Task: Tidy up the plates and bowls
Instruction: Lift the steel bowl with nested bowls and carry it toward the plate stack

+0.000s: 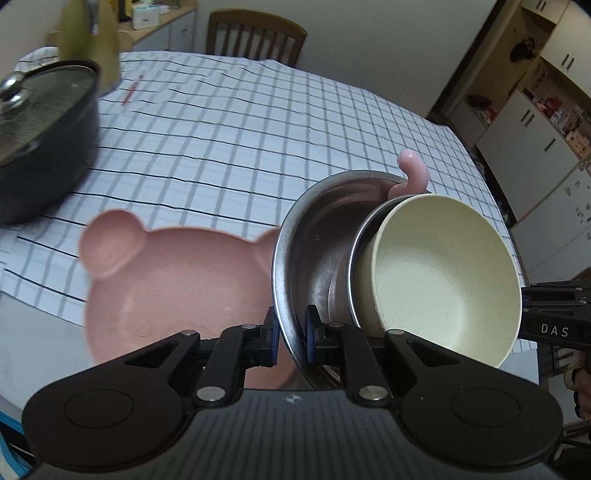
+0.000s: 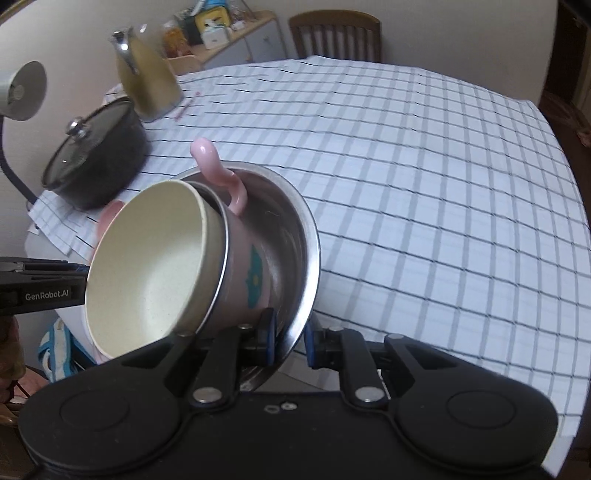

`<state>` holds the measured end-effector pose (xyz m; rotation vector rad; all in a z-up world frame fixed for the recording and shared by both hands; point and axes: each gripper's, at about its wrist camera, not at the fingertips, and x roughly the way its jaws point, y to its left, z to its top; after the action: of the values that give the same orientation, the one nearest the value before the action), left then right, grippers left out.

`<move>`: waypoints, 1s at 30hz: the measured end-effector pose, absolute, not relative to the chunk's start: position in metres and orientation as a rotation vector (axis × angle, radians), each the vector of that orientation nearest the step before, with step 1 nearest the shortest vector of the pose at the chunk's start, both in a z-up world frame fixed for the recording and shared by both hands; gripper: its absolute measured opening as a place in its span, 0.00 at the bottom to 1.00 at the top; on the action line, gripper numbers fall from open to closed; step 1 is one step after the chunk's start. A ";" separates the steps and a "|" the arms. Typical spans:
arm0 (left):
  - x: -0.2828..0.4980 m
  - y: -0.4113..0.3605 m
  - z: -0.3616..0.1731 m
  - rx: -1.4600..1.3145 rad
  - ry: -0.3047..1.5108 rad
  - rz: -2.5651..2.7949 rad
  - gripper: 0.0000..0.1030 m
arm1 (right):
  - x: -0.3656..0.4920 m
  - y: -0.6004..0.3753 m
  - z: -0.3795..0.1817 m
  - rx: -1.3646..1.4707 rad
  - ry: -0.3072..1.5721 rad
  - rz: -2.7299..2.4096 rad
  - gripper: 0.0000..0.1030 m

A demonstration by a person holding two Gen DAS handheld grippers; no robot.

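Note:
A steel bowl (image 1: pixel 314 236) is held tilted above the table, with a pink handled cup (image 1: pixel 413 173) nested in it and a cream bowl (image 1: pixel 443 273) nested in the cup. My left gripper (image 1: pixel 291 336) is shut on the steel bowl's rim. My right gripper (image 2: pixel 291 339) is shut on the same steel bowl (image 2: pixel 291 236) at the opposite rim; the pink cup (image 2: pixel 243 266) and cream bowl (image 2: pixel 147 266) show there too. A pink bear-shaped plate (image 1: pixel 177 280) lies on the checked tablecloth (image 1: pixel 229 140) below and left of the stack.
A black lidded pot (image 1: pixel 40 136) stands at the table's left; it also shows in the right wrist view (image 2: pixel 96 162). A tan kettle (image 2: pixel 147 77) stands behind it. A wooden chair (image 1: pixel 255 35) is at the far side. Cabinets (image 1: pixel 535 122) stand at right.

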<state>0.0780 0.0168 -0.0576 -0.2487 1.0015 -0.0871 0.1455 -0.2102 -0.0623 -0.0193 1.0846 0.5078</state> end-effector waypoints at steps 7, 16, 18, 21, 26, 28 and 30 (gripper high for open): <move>0.071 0.067 -0.045 -0.246 0.973 -0.006 0.12 | 0.152 -0.154 -0.056 -0.037 1.063 0.564 0.15; 0.064 0.119 -0.069 -0.307 1.006 0.063 0.12 | 0.148 -0.105 -0.073 -0.051 1.074 0.599 0.15; 0.063 0.124 -0.076 -0.304 1.017 0.074 0.12 | 0.147 -0.097 -0.078 -0.057 1.078 0.602 0.15; 0.063 0.129 -0.087 -0.303 1.029 0.081 0.12 | 0.146 -0.089 -0.087 -0.066 1.090 0.595 0.15; 0.063 0.134 -0.096 -0.304 1.038 0.083 0.12 | 0.145 -0.085 -0.098 -0.065 1.098 0.592 0.15; 0.063 0.135 -0.098 -0.304 1.039 0.082 0.12 | 0.145 -0.083 -0.101 -0.070 1.102 0.588 0.15; 0.064 0.135 -0.100 -0.307 1.043 0.081 0.12 | 0.145 -0.082 -0.102 -0.074 1.102 0.587 0.15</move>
<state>0.0640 0.1353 -0.0998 -0.3069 1.0431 0.0810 0.1448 -0.0816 -0.1023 -0.0743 1.1021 0.5867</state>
